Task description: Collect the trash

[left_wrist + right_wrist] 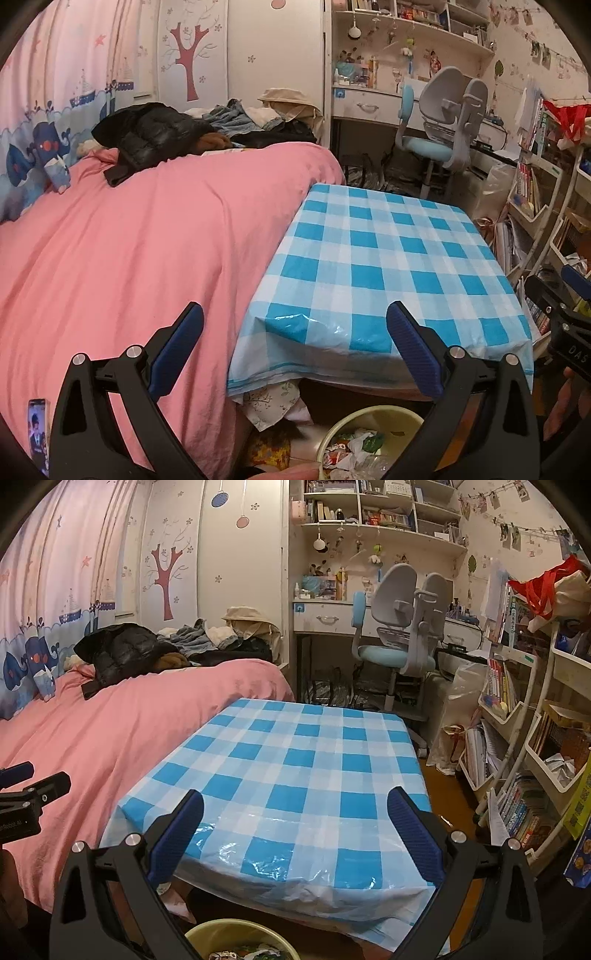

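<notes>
A pale yellow bin (pixel 373 417) stands on the floor under the near edge of the table, with crumpled wrappers and plastic trash (pixel 354 450) inside. The right wrist view shows the bin's rim (pixel 240 928) at the bottom. The table carries a blue and white checked plastic cloth (pixel 388 258), also seen in the right wrist view (pixel 303 775), with nothing lying on it. My left gripper (pixel 295 347) hangs open above the table's near left corner, holding nothing. My right gripper (pixel 295 830) is open over the near edge, also holding nothing.
A bed with a pink cover (pixel 129 240) adjoins the table's left side, with clothes (pixel 155 136) piled at its far end. A phone (pixel 37 432) lies on the bed. A desk chair (pixel 402 627) stands behind the table, and crowded book racks (pixel 517 738) line the right.
</notes>
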Demonstrator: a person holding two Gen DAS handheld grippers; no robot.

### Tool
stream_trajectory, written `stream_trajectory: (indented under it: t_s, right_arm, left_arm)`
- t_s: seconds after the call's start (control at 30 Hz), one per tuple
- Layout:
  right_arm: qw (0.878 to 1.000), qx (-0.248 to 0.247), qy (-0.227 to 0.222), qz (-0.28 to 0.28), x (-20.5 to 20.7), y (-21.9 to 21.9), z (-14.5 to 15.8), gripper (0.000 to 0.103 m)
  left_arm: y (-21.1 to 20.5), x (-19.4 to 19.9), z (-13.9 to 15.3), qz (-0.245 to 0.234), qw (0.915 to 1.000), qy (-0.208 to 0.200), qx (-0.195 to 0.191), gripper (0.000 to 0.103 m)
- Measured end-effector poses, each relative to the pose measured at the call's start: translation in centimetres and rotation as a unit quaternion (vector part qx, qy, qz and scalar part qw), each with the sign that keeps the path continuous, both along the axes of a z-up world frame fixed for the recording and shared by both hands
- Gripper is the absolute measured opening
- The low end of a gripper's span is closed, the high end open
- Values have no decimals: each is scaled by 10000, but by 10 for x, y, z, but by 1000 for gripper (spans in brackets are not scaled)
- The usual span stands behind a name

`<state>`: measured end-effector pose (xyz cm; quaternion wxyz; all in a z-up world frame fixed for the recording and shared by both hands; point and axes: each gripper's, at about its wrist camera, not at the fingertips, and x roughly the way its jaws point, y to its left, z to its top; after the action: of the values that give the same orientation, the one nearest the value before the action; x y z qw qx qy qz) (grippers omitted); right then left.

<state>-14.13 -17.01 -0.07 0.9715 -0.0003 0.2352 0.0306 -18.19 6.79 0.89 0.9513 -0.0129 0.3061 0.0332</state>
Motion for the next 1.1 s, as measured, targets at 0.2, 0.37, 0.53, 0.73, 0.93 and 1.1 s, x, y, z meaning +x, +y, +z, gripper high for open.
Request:
stream_trajectory:
  t_s: [0.2, 0.37, 0.53, 0.73, 0.93, 1.1]
  right_arm:
    - [10000, -9, -8, -56, -1, -2, 2, 95]
    - [9997, 152, 68, -180, 3, -9, 0, 95]
    - [9986, 401, 160, -296, 8, -16, -2, 95]
    - [9984, 430, 162, -335, 7, -17, -2, 95]
    - [9997, 10, 32, -240, 2, -2, 1, 95]
    - [9994, -288, -59, -163, -1, 9, 2, 95]
  left_arm:
    - [-3, -5, 2, -38, 9999, -70, 88, 95]
    - [1, -8, 4, 16, 9999, -109, 76, 95]
    - [6, -8, 5, 66, 9999, -111, 38, 95]
    - [8, -10, 6, 85, 9998, -165, 35, 95]
    - [6, -12, 7, 107, 9997, -214, 97, 95]
    - [5, -13, 9, 144, 9994, -273, 164, 95]
